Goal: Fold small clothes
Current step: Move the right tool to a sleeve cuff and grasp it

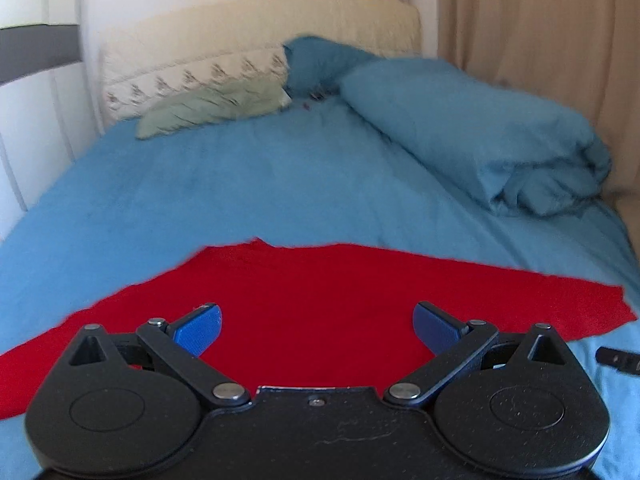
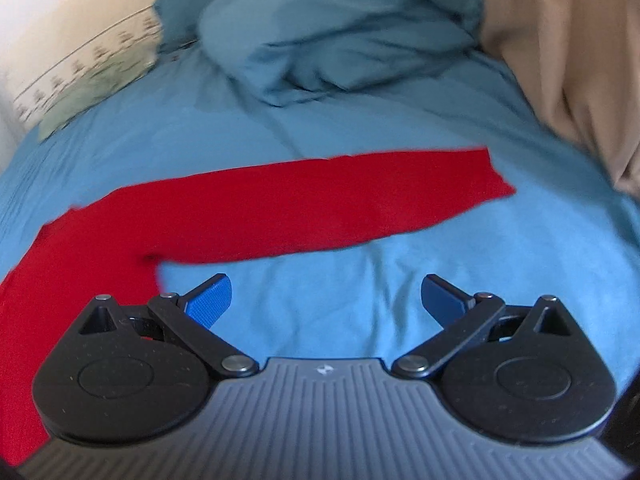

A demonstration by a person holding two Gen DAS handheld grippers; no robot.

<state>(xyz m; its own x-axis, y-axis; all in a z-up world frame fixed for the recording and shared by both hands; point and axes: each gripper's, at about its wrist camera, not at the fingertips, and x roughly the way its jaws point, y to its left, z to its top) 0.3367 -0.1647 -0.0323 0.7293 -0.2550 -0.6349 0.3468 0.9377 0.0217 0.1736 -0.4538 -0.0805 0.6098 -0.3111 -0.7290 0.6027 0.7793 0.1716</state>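
A bright red, soft knit garment with long sleeves lies spread flat on the blue bed sheet, filling the lower middle of the left wrist view. In the right wrist view one long sleeve runs from the left edge toward the right of centre, its cuff ending in the middle right of the frame.

The left gripper hovers over the garment's body with its jaws wide apart and nothing between them. The right gripper hangs over bare sheet just below the sleeve, jaws likewise spread and empty.

The cloth looks light, limp and fuzzy rather than slippery, so it should drape and sag once lifted and may drag on the sheet. It is not fragile. A pinch at an edge seems best: the cuff end of the sleeve, or the hem or shoulder seam, catching only the top layer so the sheet does not come up with it.

No label or tag shows on the garment. A small pale emblem sits on the ribbed grey housing of the right gripper; it is too small to read.
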